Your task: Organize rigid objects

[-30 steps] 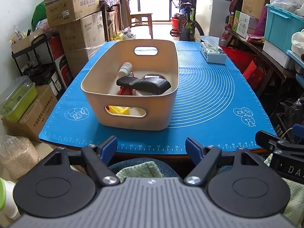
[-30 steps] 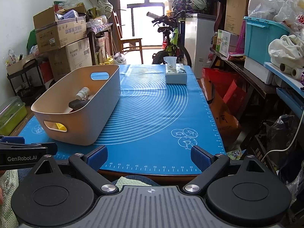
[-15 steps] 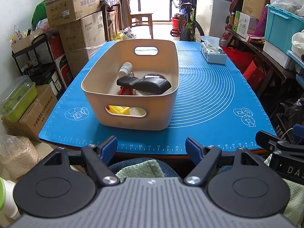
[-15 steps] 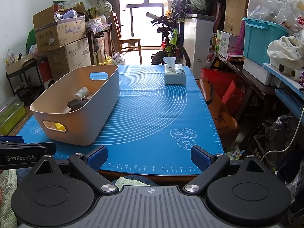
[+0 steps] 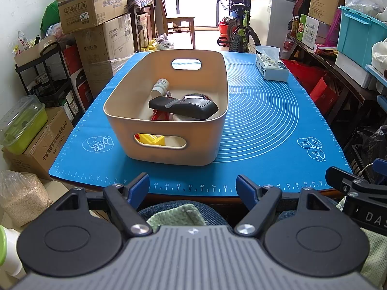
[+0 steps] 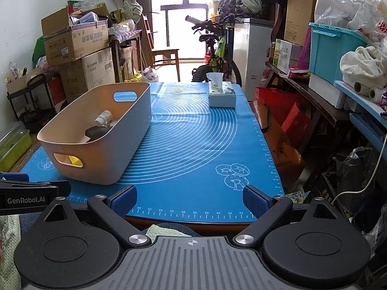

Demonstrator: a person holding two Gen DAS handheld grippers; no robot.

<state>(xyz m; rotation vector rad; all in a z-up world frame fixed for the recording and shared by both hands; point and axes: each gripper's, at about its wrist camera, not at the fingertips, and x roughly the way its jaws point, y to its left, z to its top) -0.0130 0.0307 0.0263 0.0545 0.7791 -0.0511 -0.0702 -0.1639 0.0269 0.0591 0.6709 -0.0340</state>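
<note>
Cluttered storeroom: stacked cardboard boxes point(image 5: 94, 2) left, bicycle point(image 6: 215, 53) by the window, shelves right. Table covered by blue silicone mat printed with white rings point(image 5: 263, 120). On the mat, left of centre: beige plastic bin with cut-out handles point(image 5: 169, 142); tissue box point(image 6: 222, 94) at the far right edge, well apart from the bin.

Inside the bin, piled together: small white bottle with white cap point(image 5: 159, 86) on its side near the back; black wedge-shaped plastic gadget point(image 5: 183, 106) lying across the top; something red point(image 5: 160, 116) underneath, mostly hidden; yellow plastic piece point(image 5: 150, 139) visible through the near handle slot. Mat outside the bin bare of loose items, so sorting looks finished or not yet started; cannot tell which.

Handling, as judgement: all hard and light, no give. Bottle round and smooth, likely to roll or slip; best pinched across the body. Black gadget topmost, so first out; grip across the narrow end. Bin stiff, liftable by the rim or handle slots.

Left tongs point(image 5: 192, 184) open wide, nothing between the blue pads, parked short of the near table edge, angled down toward the bin. Right tongs point(image 6: 189, 199) likewise spread and empty, same low pose, aimed at bare mat right of the bin. Both above a lap with green cloth point(image 5: 176, 216).
</note>
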